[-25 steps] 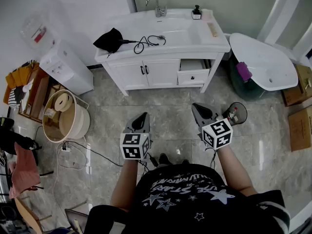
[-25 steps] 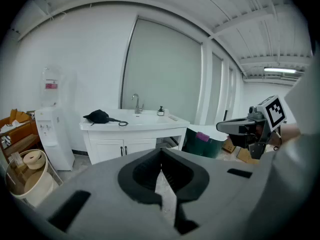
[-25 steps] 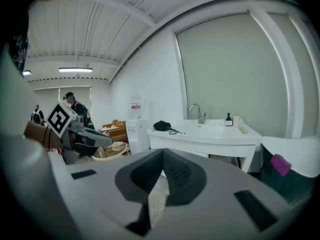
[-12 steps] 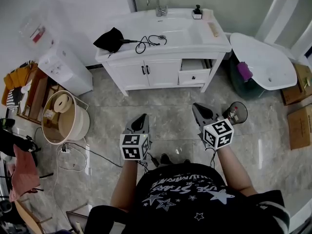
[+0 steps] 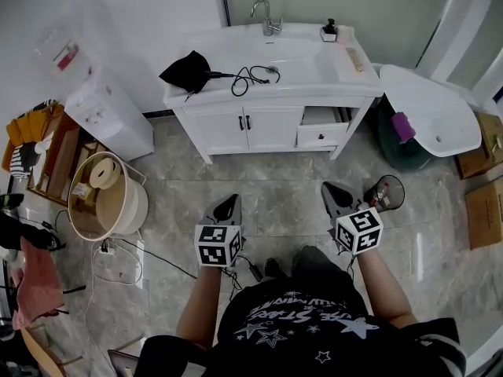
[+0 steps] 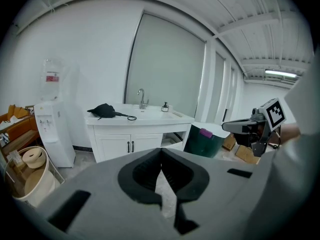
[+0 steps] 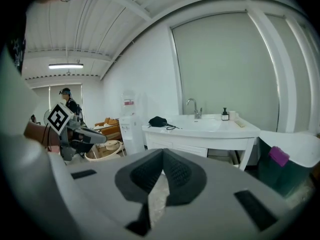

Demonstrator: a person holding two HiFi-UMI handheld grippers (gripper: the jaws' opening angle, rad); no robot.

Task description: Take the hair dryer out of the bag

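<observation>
Black bag (image 5: 187,71); red bottle label (image 5: 66,54) illegible

grippers (image 5: 230,200) (image 5: 329,188) 2 | bag (image 5: 189,71) 1 | faucet (image 5: 267,14) 1 | dispenser (image 5: 110,116) 1

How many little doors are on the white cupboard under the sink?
2: the left door and the right door, side by side, handles near the middle. Beside them is a drawer, slightly open. None seem hidden.
</observation>
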